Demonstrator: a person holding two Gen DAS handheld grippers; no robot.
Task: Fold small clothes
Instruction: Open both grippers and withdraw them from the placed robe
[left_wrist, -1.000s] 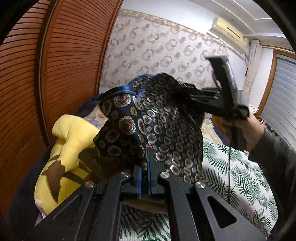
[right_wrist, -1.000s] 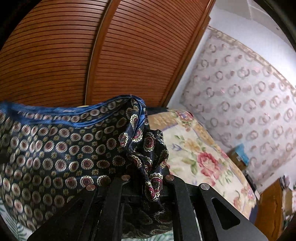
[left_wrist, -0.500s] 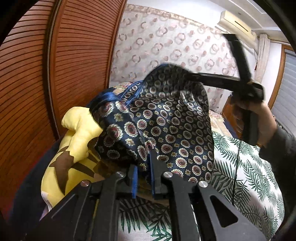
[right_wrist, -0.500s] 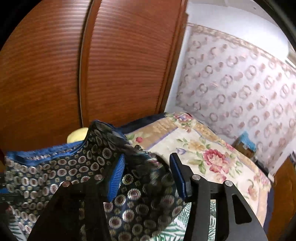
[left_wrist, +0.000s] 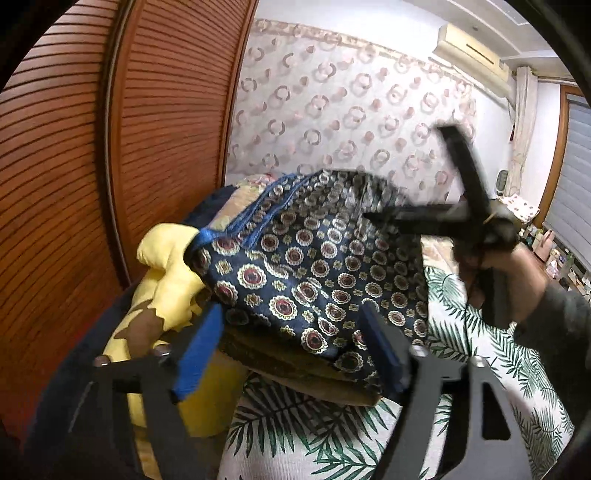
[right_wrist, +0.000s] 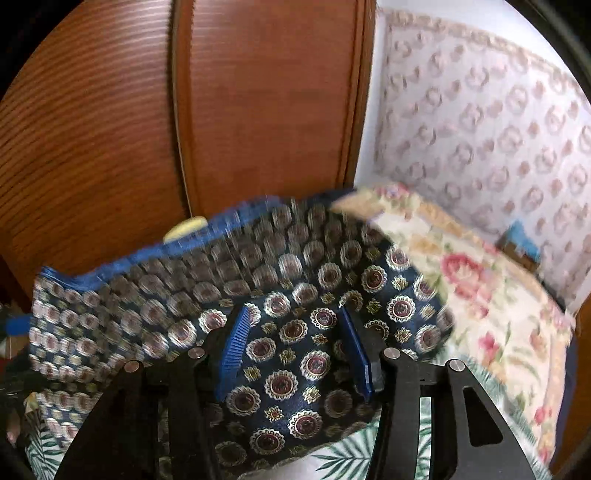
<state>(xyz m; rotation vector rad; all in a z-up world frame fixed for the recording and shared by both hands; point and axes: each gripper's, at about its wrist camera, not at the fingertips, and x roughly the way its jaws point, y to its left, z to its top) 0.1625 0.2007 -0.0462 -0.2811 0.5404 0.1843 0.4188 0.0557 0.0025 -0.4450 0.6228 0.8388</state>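
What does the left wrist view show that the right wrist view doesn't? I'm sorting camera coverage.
Only left wrist: the yellow plush toy, the air conditioner, and the right gripper in a hand.

Only right wrist: the floral quilt.

Both: the patterned navy cloth, lying released, the wooden louvred doors and the palm-leaf sheet.

home bedroom — floral bedding (right_wrist: 491, 295), louvred wardrobe (left_wrist: 74, 166), air conditioner (left_wrist: 471, 50)

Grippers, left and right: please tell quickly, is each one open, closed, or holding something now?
Left gripper: opening, fingers apart, not gripping the patterned cloth.
Right gripper: open, cloth lies between the fingers, not pinched.
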